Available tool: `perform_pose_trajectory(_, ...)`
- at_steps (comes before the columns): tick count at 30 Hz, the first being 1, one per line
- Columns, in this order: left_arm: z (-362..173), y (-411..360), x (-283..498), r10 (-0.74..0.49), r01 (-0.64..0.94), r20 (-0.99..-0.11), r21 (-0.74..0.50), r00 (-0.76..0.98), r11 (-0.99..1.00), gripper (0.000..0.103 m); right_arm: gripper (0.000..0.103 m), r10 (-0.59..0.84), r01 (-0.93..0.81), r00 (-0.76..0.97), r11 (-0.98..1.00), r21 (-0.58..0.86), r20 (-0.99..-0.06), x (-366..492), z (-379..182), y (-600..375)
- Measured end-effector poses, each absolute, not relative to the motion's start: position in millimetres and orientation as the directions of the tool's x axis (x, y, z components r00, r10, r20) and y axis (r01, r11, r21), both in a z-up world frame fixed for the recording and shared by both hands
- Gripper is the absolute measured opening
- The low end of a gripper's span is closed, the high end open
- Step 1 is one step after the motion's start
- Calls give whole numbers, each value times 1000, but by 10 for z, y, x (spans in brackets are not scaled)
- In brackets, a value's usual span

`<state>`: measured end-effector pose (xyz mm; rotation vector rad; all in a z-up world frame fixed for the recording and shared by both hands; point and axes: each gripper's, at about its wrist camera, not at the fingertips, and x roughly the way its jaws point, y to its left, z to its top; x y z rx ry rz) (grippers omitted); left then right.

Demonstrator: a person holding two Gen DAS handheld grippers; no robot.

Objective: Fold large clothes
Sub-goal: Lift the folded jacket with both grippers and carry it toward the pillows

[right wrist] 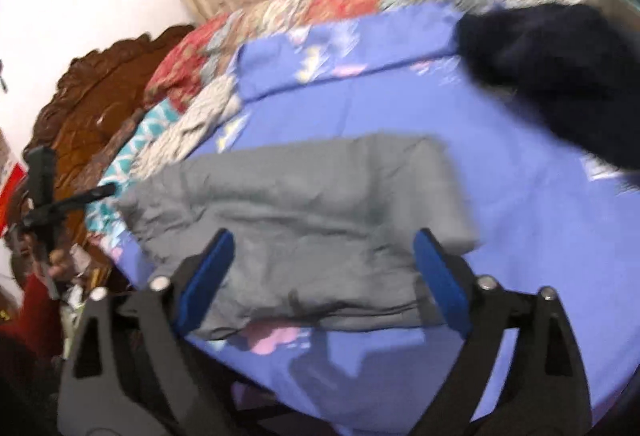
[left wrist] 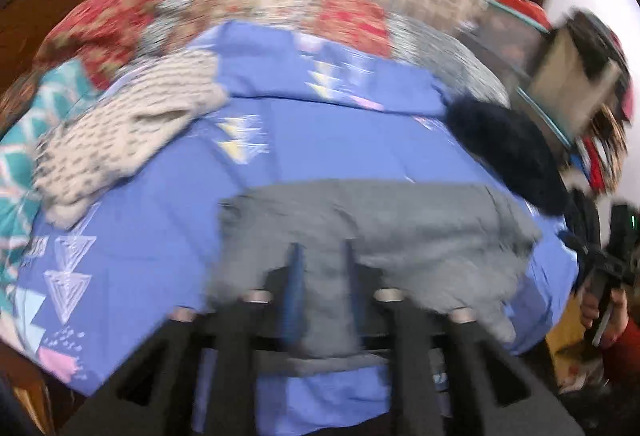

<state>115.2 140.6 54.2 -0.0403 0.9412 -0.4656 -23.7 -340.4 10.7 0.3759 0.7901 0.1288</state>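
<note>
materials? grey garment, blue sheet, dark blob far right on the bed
Grey garment: thin woven fabric, matte, fine creases; likely cotton.
Blue sheet: smooth printed fabric, flat finish.
Dark item: fuzzy, looks like fleece or knit; blur leaves it open.

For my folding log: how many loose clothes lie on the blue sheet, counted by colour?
Grey: 1, the garment gripped by the left gripper
Beige speckled: 1, the knit
Dark navy: 1, the fuzzy piece
Total: 3
</note>
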Motion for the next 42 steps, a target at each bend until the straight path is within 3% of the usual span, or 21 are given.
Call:
perform_pose_trajectory(1, 520, 1467, 1232, -403, 352, -777, -250, 483, 902, 78, 94, 238, 47, 695, 927, 373, -678, -185, 97, -3473)
perform_pose_trajectory(8, -253, 1652, 1935, -476, 257, -845, -417, 242, 872, 83, 94, 312, 165, 583, 859, 485, -751, 230, -476, -3910)
perform_pose_trajectory(13, -878, 1582, 1963, -416, 237, -898, -377, 144, 895, 101, 94, 480, 223, 454, 754, 617, -751, 490, -1040, -3907)
perform_pose_trajectory(16, -1186, 1690, 1925, -532, 133, -843, -520, 77, 844, 105, 98, 482, 200, 420, 777, 597, -769, 552, -1174, -3676)
perform_pose_trajectory(19, -1213, 1622, 1793, -562, 128, -819, -549, 115, 826, 106, 98, 439, 180, 413, 819, 545, -798, 603, -1131, -3473)
perform_pose_trajectory(20, -1194, 1589, 1759, -578, 126, -808, -566, 115, 815, 106, 87, 471, 159, 405, 807, 568, -783, 624, -1105, -3405)
perform_pose_trajectory(21, -1149, 1549, 1713, -595, 126, -794, -582, 127, 804, 105, 71, 494, 133, 390, 805, 579, -777, 645, -1046, -3288)
perform_pose_trajectory(22, -1081, 1509, 1664, -603, 148, -783, -586, 152, 797, 90, 62, 474, 111, 390, 826, 552, -789, 647, -975, -3212)
perform_pose_trajectory(24, -922, 1450, 1599, -598, 182, -779, -571, 187, 801, 68, 26, 446, 45, 407, 862, 505, -797, 672, -718, -3016)
perform_pose_trajectory(25, -846, 1442, 1573, -599, 196, -775, -567, 203, 800, 56, 23, 448, 16, 429, 864, 503, -784, 686, -563, -2949)
perform_pose_trajectory(26, -728, 1467, 1545, -614, 211, -757, -577, 223, 789, 52, 19, 452, -11, 457, 864, 503, -766, 694, -396, -2899)
perform_pose_trajectory(28, -461, 1568, 1487, -670, 238, -692, -626, 270, 742, 45, 17, 461, -78, 514, 865, 496, -723, 741, 2, -2789)
perform_pose_trajectory(34, 354, 2239, 1422, -647, 257, -548, -624, 530, 738, 44, 16, 489, -324, 607, 872, 367, -626, 1403, 1102, -1976)
perform_pose_trajectory(39, 947, 3129, 1702, -495, 189, -433, -578, 753, 794, 44, 16, 544, -477, 619, 833, 279, -566, 2452, 1655, -1011)
perform_pose_trajectory(42, 1055, 3619, 2051, -377, 92, -414, -563, 828, 821, 44, 17, 568, -500, 607, 816, 289, -555, 3505, 1719, -217)
